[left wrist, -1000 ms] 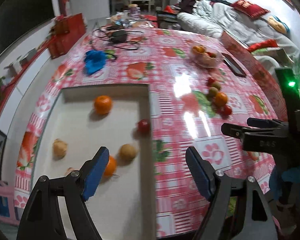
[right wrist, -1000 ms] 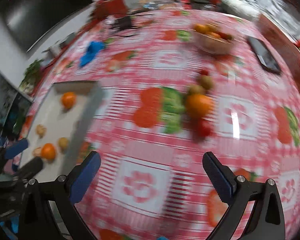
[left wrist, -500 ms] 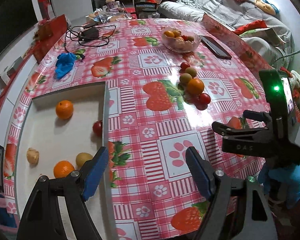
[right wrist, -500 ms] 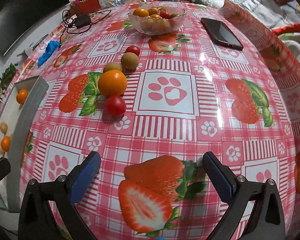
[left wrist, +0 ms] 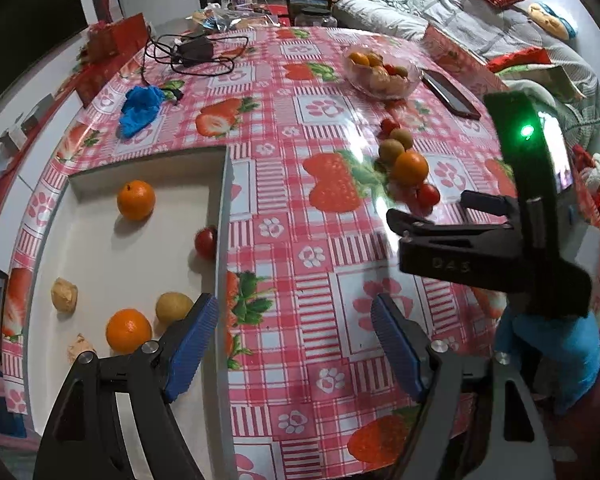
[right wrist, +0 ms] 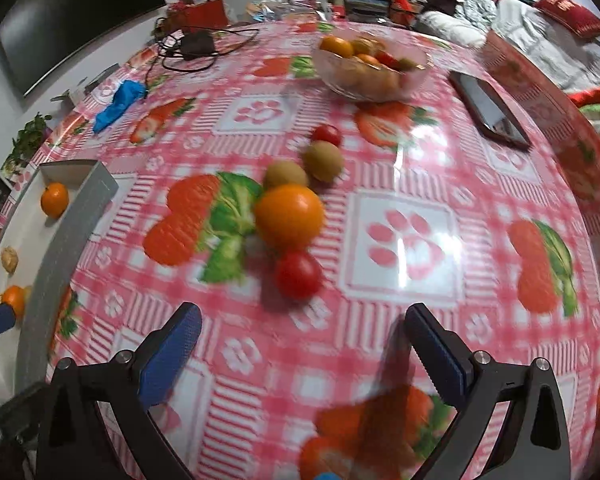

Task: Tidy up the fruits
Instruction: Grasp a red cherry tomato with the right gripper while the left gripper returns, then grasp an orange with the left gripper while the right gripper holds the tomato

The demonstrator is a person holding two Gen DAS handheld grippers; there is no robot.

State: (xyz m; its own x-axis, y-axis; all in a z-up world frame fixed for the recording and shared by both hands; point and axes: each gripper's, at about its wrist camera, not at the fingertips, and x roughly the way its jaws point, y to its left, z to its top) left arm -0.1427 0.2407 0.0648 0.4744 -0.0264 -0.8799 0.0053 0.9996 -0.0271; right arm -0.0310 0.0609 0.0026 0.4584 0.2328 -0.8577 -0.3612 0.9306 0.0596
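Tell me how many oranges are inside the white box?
2. One orange sits near the far wall of the white box; the other orange is near the left gripper. More could hide behind it.

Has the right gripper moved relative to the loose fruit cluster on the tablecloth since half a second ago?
Yes. The right gripper has closed in on the cluster: the red tomato and orange now sit lower and larger, just beyond its open fingertips.

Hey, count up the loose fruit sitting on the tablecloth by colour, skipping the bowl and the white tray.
Orange: 1, the orange
Red: 2, near tomato and far tomato
Green-brown: 2, kiwis and
Total: 5
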